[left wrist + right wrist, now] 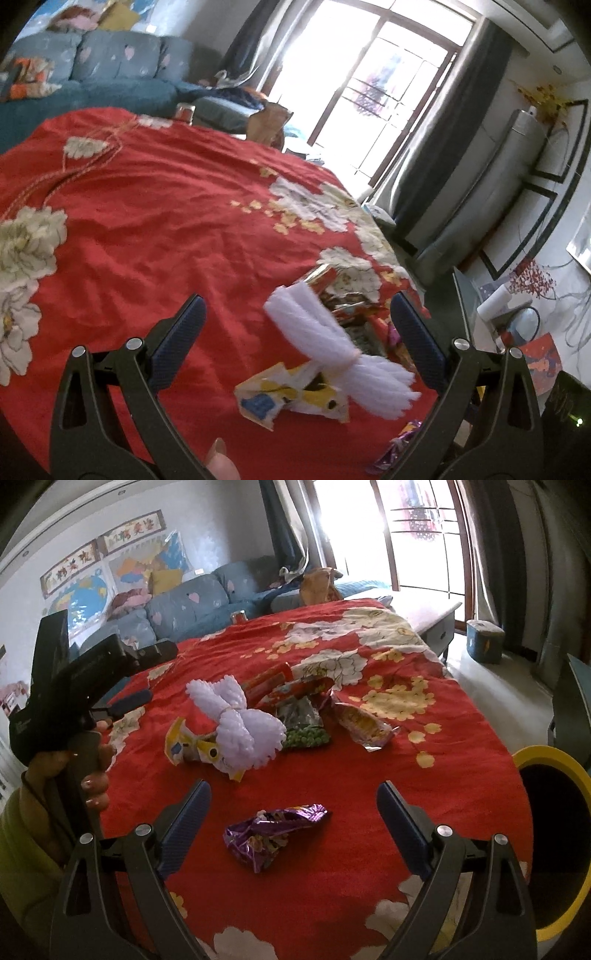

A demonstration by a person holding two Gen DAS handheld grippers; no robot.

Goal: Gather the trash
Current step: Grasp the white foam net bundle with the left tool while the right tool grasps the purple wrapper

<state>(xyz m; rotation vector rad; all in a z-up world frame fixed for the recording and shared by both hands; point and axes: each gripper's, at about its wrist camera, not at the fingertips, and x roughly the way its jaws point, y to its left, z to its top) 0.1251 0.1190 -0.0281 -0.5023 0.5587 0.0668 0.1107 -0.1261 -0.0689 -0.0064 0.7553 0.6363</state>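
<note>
Red cotton, printed with pale cream peonies and small yellow blossoms, covered the table and lay in soft wrinkles. No wrapper's print could be read; the only clear writing was red characters on two framed scrolls above the wall maps, too small to make out.

The left gripper stood with its jaws spread wide and nothing between them, its blue ribbed pads hovering over a white foam-net bundle cinched at the waist by a band. Under that bundle lay a crumpled yellow-and-white wrapper with a blue patch. Behind them sat shiny red snack bags, a clear packet of green peas and a torn foil packet with yellow print.

The right gripper was likewise fully open and empty, hanging above a crinkled purple foil wrapper that lay alone near the table's front edge, between the two fingers in that view. A hand at the left gripped the other tool's black handle. At the table's right edge stood a round bin with a yellow rim and a dark inside.
</note>
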